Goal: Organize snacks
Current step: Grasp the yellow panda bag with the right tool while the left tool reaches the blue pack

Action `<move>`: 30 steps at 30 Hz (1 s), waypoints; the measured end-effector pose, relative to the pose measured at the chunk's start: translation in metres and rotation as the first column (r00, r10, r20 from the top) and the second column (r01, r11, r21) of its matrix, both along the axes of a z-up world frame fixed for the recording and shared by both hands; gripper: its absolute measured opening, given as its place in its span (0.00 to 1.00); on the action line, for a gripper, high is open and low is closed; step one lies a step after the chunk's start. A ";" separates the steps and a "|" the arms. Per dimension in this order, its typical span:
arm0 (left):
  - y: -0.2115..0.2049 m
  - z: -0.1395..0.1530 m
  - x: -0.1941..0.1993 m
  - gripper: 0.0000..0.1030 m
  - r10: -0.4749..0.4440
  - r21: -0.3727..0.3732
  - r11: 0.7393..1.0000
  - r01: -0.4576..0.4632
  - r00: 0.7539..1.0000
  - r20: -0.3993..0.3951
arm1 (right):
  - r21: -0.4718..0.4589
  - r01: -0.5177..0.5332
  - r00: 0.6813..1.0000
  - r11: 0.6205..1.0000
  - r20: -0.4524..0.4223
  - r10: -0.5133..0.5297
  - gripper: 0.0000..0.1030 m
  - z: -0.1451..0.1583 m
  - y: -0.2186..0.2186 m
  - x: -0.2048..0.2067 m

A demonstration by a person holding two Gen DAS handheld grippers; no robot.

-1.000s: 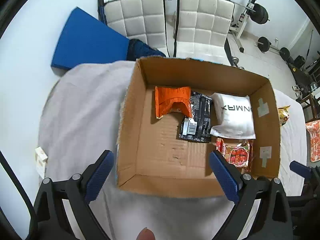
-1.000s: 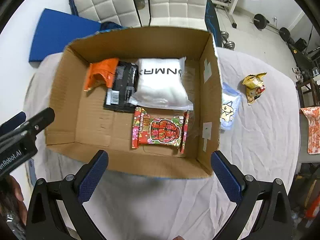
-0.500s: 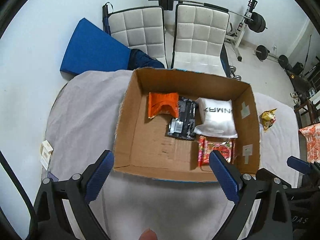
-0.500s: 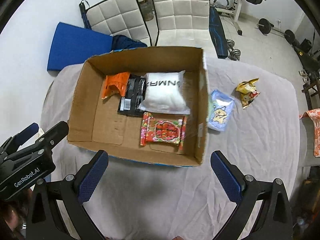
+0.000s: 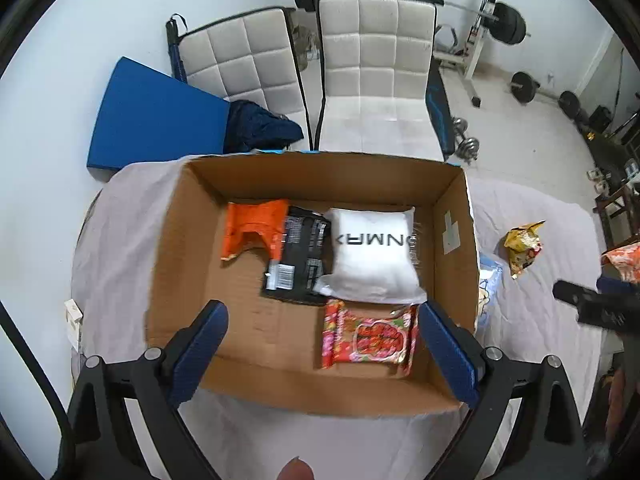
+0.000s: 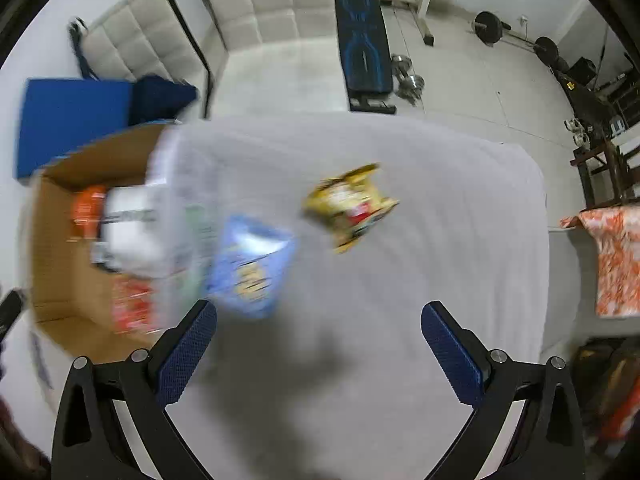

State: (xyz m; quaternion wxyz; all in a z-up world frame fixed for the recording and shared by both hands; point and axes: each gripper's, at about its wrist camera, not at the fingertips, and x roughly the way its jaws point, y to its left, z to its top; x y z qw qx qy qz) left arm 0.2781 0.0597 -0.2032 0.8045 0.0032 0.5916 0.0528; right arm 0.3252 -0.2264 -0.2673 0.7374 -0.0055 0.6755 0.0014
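Note:
An open cardboard box [image 5: 172, 240] sits on the grey-clothed table. Inside it lie an orange packet [image 5: 252, 228], a black packet [image 5: 300, 256], a white pouch [image 5: 372, 256] and a red patterned packet [image 5: 368, 336]. My left gripper [image 5: 320, 352] hovers open over the box's near edge. In the blurred right wrist view, a light blue packet [image 6: 252, 264] lies beside the box [image 6: 52, 216] and a yellow packet [image 6: 352, 204] lies further right on the cloth. My right gripper [image 6: 320, 352] is open above the cloth, holding nothing. The yellow packet [image 5: 522, 248] also shows in the left wrist view.
Two white padded chairs [image 5: 376, 80] stand behind the table, with a blue mat [image 5: 152, 116] at the left. Weights and a bench [image 6: 364, 52] fill the floor beyond. An orange patterned cloth [image 6: 616, 256] hangs at the right. A small white carton [image 5: 74, 320] lies near the table's left edge.
My right gripper has swung to the right, away from the box and over the loose blue and yellow packets. The left gripper has moved in over the box. Both stayed open.

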 end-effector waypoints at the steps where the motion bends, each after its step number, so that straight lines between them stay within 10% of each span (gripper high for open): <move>1: -0.006 -0.005 0.005 0.95 0.000 0.003 1.000 0.000 1.000 -0.010 | -0.015 -0.016 1.000 1.000 -0.017 0.016 1.00 -0.012 -0.006 0.010; 8: -0.049 -0.027 0.031 0.95 -0.019 0.053 0.998 0.022 0.998 -0.063 | -0.002 -0.082 0.989 0.997 -0.120 0.081 0.97 -0.097 -0.030 0.070; 10: -0.064 -0.029 0.038 0.95 -0.043 0.068 0.997 0.048 0.996 -0.072 | 0.011 -0.094 0.984 0.996 -0.148 0.095 0.85 -0.115 -0.032 0.079; 12: -0.078 -0.031 0.045 0.95 -0.069 0.078 0.994 0.075 0.995 -0.079 | 0.003 -0.120 0.977 0.993 -0.177 0.118 0.51 -0.130 -0.032 0.083; 19: -0.147 -0.039 0.075 0.95 -0.244 0.042 0.967 0.251 0.961 -0.127 | 0.013 -0.031 0.978 0.999 -0.208 0.033 0.28 -0.126 -0.078 0.059; 30: -0.225 -0.164 0.129 0.95 -0.393 0.029 0.883 0.469 0.771 -0.502 | 0.048 0.101 0.978 0.994 -0.189 -0.090 0.28 -0.102 -0.167 -0.010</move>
